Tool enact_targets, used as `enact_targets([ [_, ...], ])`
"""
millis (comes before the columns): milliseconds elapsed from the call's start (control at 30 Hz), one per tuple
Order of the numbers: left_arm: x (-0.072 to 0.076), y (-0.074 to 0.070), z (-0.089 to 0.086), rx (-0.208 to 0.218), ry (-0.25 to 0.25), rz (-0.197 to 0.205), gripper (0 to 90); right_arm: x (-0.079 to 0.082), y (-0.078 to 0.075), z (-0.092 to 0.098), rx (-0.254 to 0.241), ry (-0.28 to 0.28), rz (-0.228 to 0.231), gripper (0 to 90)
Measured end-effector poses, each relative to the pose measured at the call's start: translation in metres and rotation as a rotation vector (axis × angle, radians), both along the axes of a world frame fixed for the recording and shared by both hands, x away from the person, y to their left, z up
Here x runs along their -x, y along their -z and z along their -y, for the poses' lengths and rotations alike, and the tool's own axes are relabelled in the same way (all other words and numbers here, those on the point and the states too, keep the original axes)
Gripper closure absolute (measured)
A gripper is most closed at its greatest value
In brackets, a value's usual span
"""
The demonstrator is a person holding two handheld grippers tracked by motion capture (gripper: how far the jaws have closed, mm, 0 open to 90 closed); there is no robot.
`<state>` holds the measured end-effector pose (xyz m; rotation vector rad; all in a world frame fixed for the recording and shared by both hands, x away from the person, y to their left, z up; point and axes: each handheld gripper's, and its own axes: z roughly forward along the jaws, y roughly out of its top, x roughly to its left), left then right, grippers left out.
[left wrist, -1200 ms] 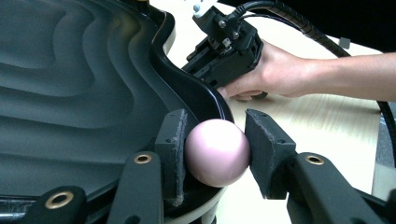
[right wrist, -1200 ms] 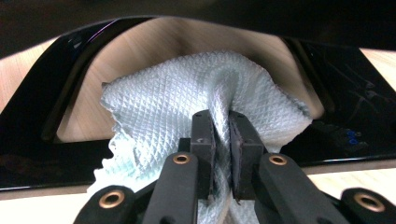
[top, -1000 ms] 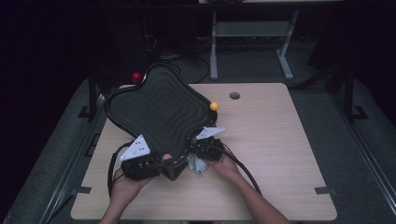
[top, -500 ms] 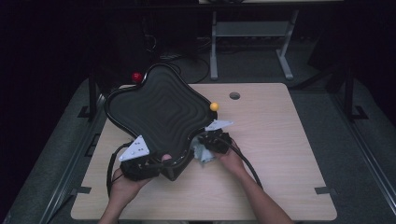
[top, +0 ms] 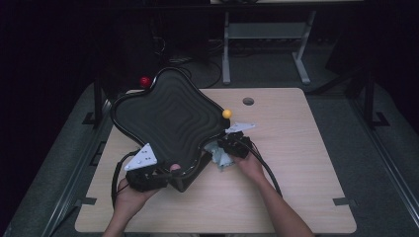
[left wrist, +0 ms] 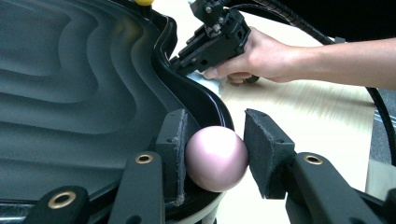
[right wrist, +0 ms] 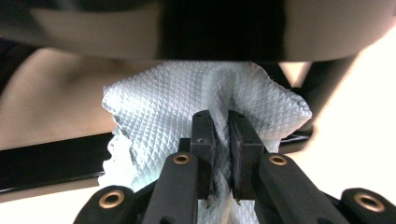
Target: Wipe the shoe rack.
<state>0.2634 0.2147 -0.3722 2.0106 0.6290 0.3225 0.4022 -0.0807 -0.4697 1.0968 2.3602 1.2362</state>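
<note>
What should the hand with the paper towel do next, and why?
Probably slide the paper towel along the black tray rim to wipe it. The right tool already pinches the towel at the tray's edge, while the left tool steadies the tray beside a pink ball.

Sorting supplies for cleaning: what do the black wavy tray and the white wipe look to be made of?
The black wavy tray looks like moulded plastic, semi-gloss: smooth stepped contours with soft sheen. The white wipe looks like embossed paper towel, matte: quilted diamond pattern, crumpled folds. The right gripper pinches it.
</note>
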Motion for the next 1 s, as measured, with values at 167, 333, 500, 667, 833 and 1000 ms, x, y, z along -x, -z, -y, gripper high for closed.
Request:
enact_targets([
  [167,0.000,0.000,-0.001,0.008,-0.003,-0.006,60.1,0.005,0.000,-0.007,0.011,-0.063,0.013,81.7],
  [333,-0.001,0.001,-0.004,0.013,-0.011,-0.008,59.7,-0.002,0.002,0.005,0.002,0.025,0.010,81.9],
  [500,-0.004,0.002,-0.012,0.019,-0.040,-0.009,60.0,0.007,-0.001,-0.011,0.024,-0.062,0.017,81.8],
  [667,-0.005,0.002,-0.014,0.022,-0.043,-0.011,59.9,-0.003,0.002,0.002,-0.009,0.029,0.006,81.8],
  [833,-0.008,0.003,-0.023,0.033,-0.080,-0.015,59.8,0.005,0.000,-0.011,0.030,-0.043,0.019,81.9],
  [1000,-0.009,0.003,-0.024,0.035,-0.102,-0.014,59.8,-0.003,0.004,0.000,0.028,0.013,-0.004,82.0],
])
